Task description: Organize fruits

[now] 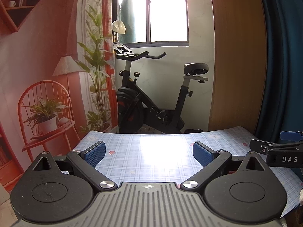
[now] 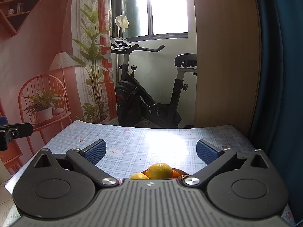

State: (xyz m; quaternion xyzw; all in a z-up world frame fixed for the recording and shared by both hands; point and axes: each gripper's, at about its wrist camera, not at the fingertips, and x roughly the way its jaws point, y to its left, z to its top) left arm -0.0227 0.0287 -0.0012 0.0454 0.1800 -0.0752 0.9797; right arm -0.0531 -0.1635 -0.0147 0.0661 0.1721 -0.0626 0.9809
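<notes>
Right hand-held gripper (image 2: 151, 152) gapes above lemons (image 2: 160, 170); left one (image 1: 149, 154) likewise spread

We held the right gripper (image 2: 150, 151) with its blue-padded jaws spread wide above the blue plaid tablecloth (image 2: 132, 143). Near the tabletop's near edge, a large yellow lemon (image 2: 160, 170) sat in an orange dish (image 2: 175, 170), touching a second, smaller yellow fruit (image 2: 139, 176).

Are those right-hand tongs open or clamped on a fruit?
Open. The right tongs have blue pads spread wide, nothing between; the lemon sits below them.
</notes>
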